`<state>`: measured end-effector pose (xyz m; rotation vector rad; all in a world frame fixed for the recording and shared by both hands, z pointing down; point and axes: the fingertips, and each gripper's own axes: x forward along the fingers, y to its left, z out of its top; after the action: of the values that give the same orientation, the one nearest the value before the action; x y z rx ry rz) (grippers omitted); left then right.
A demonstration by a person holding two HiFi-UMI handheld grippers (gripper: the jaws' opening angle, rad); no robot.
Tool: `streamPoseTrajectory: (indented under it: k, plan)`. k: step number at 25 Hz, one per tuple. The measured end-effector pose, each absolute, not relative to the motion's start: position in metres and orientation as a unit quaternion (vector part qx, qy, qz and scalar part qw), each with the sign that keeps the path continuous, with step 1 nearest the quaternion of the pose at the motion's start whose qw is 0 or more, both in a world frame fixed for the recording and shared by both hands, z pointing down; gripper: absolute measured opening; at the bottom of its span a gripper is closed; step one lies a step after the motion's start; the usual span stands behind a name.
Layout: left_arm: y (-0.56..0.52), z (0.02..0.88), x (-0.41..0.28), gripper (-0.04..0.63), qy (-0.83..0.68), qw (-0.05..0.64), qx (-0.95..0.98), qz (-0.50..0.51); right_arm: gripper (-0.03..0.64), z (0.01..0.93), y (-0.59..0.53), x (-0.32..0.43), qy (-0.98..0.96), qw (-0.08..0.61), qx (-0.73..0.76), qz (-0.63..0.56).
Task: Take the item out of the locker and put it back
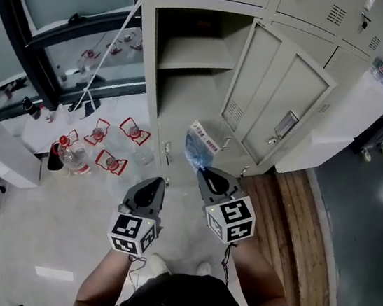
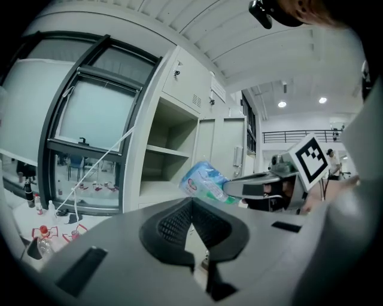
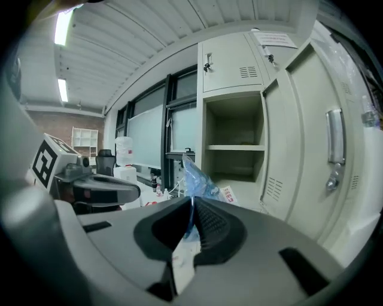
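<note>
A blue and white plastic packet (image 1: 198,146) hangs in front of the open locker (image 1: 194,57), pinched at its near end by my right gripper (image 1: 206,172), which is shut on it. In the right gripper view the packet (image 3: 200,182) sticks up from between the jaws toward the locker opening (image 3: 233,146). My left gripper (image 1: 149,191) is beside the right one, lower left, jaws together and holding nothing. From the left gripper view the packet (image 2: 203,181) shows at the tip of the right gripper (image 2: 230,190). The locker shelves are bare.
The locker door (image 1: 276,104) stands open to the right. Bottles and red wire stands (image 1: 111,144) sit on the floor to the left by the window (image 1: 69,18). A wooden strip (image 1: 300,235) runs at the right.
</note>
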<state>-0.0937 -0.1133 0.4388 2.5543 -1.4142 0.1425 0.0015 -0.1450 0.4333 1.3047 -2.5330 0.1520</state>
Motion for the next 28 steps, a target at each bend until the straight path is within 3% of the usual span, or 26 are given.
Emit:
streamPoseTrajectory:
  k: [14, 28]
  plan:
    - [-0.067, 0.444, 0.0, 0.005, -0.52, 0.112, 0.845, 0.051, 0.02, 0.446, -0.101, 0.087, -0.903, 0.137, 0.403, 0.063]
    - [-0.015, 0.455, 0.049, 0.005, -0.54, 0.115, 0.833, 0.042, 0.018, 0.455, -0.05, 0.125, -0.917, 0.133, 0.371, 0.062]
